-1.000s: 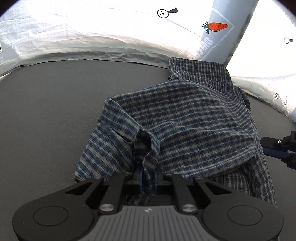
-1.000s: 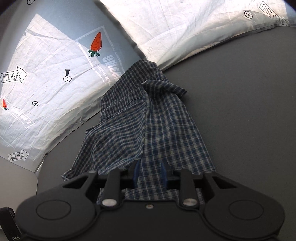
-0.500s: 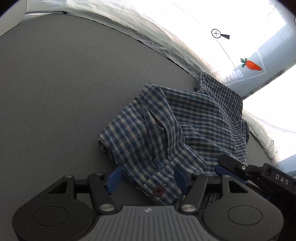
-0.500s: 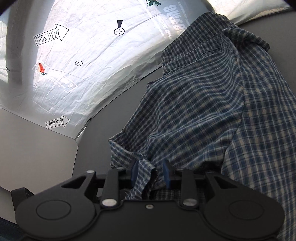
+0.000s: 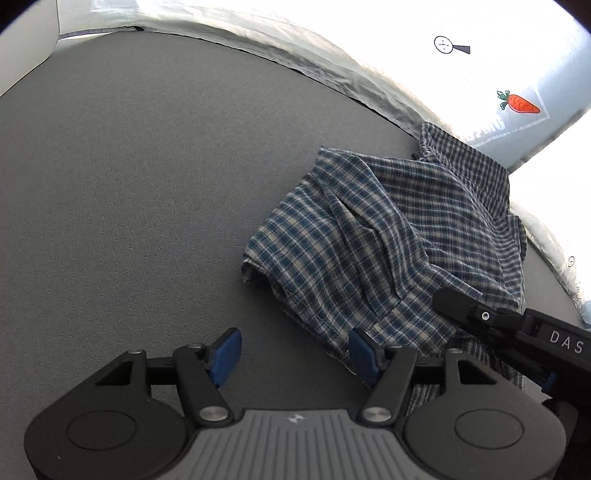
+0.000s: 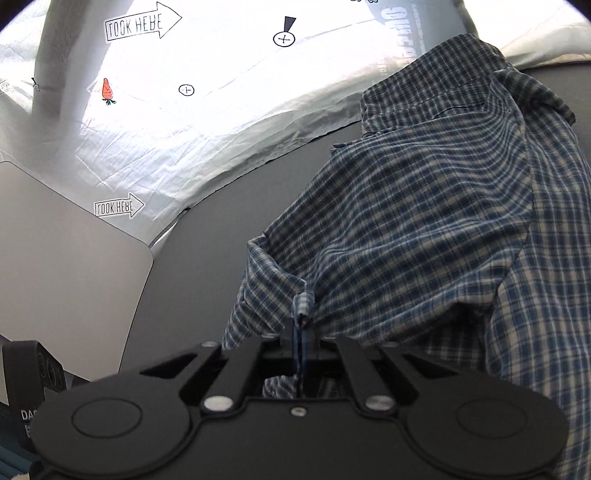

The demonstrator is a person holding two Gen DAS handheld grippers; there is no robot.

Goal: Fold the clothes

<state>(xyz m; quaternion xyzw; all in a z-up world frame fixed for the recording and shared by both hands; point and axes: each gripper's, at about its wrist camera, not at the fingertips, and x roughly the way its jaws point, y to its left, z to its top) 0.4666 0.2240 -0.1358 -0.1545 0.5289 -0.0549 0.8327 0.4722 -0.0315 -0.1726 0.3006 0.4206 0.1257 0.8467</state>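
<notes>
Two grippers over one blue-and-white plaid shirt [image 5: 388, 236], which lies bunched on a dark grey table [image 5: 129, 166], toward the far right edge near a crinkled white sheet [image 5: 332, 70] printed with a carrot [image 5: 519, 103] and target marks.

Left gripper [image 5: 295, 354]: jaws spread wide, blue pads bare, nothing between them. It hangs over grey tabletop just beside the shirt's near-left hem; its right pad sits at the fabric edge, contact unclear.

Right gripper [image 6: 301, 332]: jaws pinched tight on a narrow fold of shirt edge, the cloth poking up between the fingers. From that pinch the fabric rises and drapes away in a tented slope to the right and back. In the left wrist view the right gripper enters from the right, lettered "DAS", lying over the shirt's near-right part.

White "LOOK HERE" arrows [image 6: 142, 26] show on the sheet behind.
</notes>
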